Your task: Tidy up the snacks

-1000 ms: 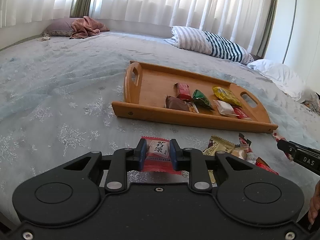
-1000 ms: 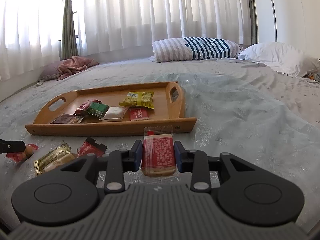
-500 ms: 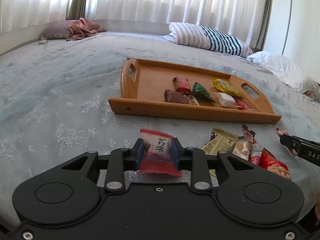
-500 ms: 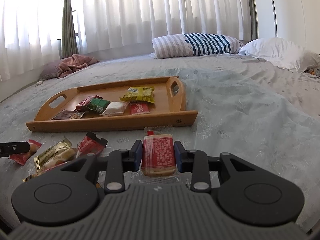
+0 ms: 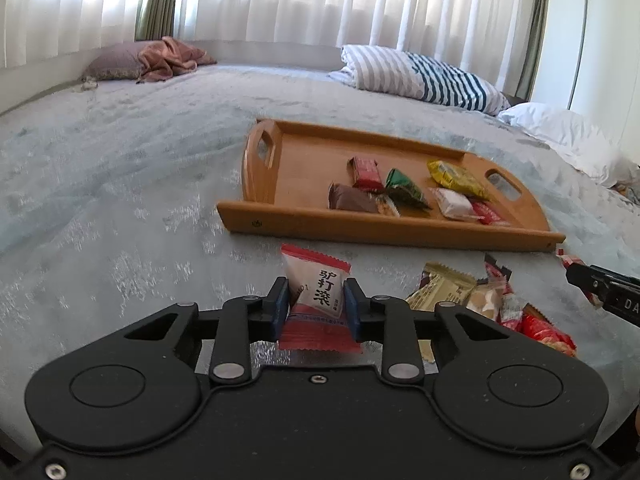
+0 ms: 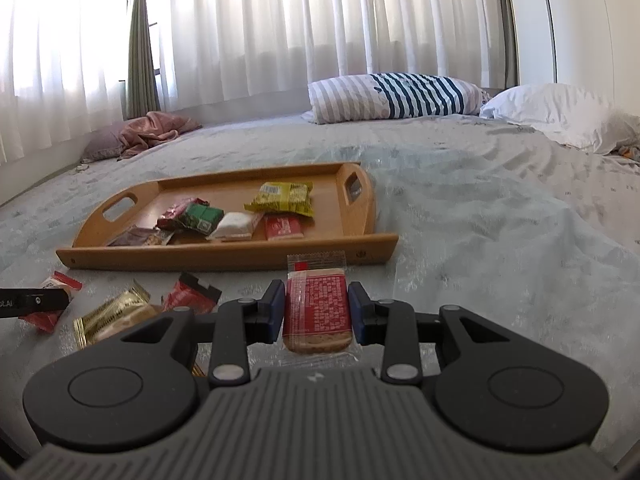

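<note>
Up close in the left wrist view, our left gripper [image 5: 316,302] clamps a red-and-white snack packet [image 5: 318,300] between its blue pads, short of the wooden tray [image 5: 384,228] that sits on the bed [image 5: 120,184] with several snacks inside. A loose pile of wrappers [image 5: 480,300] lies to the right. In the right wrist view, our right gripper [image 6: 317,310] pinches a red-labelled biscuit pack [image 6: 318,306] just before the tray's [image 6: 224,254] near wall; a gold bar wrapper [image 6: 112,314] rests at left.
</note>
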`<action>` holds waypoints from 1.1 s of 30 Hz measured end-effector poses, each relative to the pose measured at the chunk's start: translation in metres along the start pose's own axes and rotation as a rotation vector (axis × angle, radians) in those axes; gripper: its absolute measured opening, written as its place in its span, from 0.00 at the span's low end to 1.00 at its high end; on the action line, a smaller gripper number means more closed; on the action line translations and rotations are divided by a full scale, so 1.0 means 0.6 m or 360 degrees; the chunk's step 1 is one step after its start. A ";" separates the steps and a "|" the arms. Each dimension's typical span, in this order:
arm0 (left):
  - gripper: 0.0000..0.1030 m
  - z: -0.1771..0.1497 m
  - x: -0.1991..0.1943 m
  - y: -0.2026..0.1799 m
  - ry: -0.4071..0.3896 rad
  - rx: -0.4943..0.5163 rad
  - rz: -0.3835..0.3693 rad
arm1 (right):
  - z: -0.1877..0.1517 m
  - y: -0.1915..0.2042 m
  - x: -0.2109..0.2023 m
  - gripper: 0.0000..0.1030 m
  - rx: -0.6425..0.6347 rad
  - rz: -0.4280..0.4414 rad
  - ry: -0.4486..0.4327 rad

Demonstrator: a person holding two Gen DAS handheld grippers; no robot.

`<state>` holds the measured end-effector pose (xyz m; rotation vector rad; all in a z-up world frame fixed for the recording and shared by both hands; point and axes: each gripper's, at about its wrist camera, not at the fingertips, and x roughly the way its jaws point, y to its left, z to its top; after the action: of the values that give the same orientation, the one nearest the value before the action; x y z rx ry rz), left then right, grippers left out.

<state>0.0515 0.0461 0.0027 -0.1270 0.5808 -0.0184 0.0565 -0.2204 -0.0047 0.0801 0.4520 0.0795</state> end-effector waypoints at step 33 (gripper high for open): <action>0.26 0.172 0.047 -0.021 -0.0187 -0.0036 -0.0126 | 0.140 -0.022 0.108 0.38 0.0058 0.0122 -0.0038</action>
<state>0.1319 0.0437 0.0745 -0.1718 0.4583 -0.0806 0.1523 -0.2322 0.0410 0.1339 0.4267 0.1457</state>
